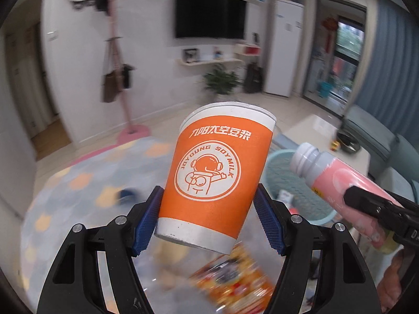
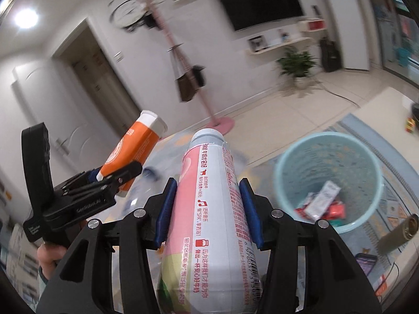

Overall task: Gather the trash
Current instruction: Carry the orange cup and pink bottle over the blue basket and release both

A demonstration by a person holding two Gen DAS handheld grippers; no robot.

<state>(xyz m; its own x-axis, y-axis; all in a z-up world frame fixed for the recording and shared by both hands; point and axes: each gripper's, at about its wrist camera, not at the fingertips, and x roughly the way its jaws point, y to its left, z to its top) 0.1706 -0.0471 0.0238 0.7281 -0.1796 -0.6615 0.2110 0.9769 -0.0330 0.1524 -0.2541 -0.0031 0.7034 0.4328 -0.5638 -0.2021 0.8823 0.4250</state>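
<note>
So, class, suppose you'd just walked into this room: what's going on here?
A person is clearing up trash with a handheld gripper in each hand. The left gripper is clamped on an orange paper cup, and the right gripper on a pink and white bottle with no cap. Both are held in the air near a light blue bin on the floor, which already holds some wrappers.

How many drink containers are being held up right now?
2. The orange cup is clamped in the left gripper, and the pink bottle is clamped in the right gripper. Both are in the air beside the bin. More could be hidden inside the bin.
</note>
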